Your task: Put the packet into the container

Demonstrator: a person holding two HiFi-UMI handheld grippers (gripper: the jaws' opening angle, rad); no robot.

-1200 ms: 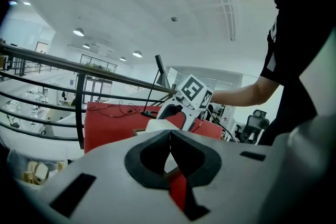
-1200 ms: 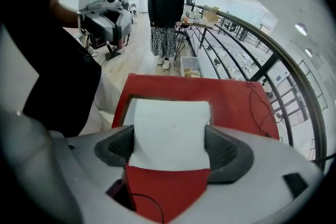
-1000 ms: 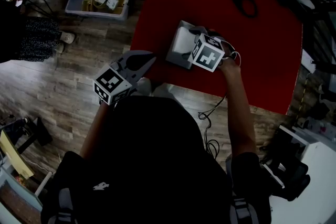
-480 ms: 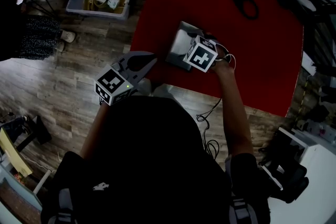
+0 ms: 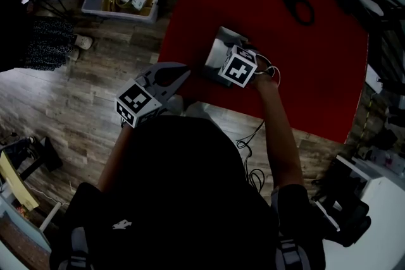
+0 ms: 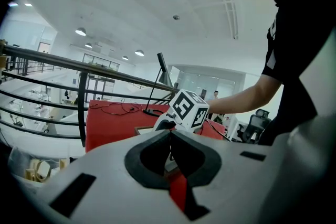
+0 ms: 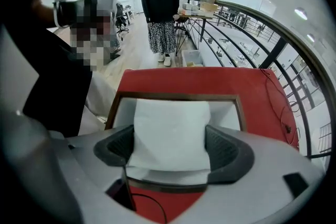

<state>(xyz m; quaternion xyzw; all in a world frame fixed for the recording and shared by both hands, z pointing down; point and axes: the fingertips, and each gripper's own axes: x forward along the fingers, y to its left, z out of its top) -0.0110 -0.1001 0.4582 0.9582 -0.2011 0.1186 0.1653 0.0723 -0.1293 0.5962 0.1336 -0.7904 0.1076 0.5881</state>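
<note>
Clamping the packet, right gripper hovers over the container rim.

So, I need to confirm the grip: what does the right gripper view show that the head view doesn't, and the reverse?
Only the right gripper view: the right gripper with its jaws pressed on both sides of the white packet, lined up with the open container. Only the head view: the left gripper, held beyond the red table and above the wooden floor. Both: the red table, the container and the right gripper.
</note>
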